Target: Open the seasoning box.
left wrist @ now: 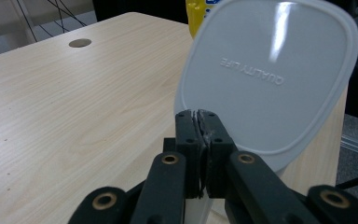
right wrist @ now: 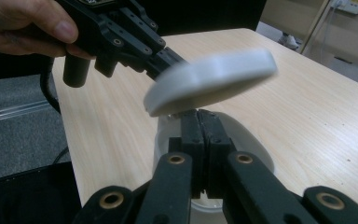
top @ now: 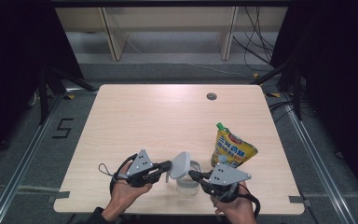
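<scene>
Both grippers are clamped: our left gripper (top: 167,166) pinches the lid (top: 181,164) tilted above the container (top: 188,182), our right gripper (top: 192,175) grips its rim; next we set the lid aside

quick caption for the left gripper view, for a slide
Left gripper pinching the grey lid's edge above the wooden table.

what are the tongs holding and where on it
Left tongs pinch the grey lid by its edge; right tongs grip the clear container by its rim.
</scene>
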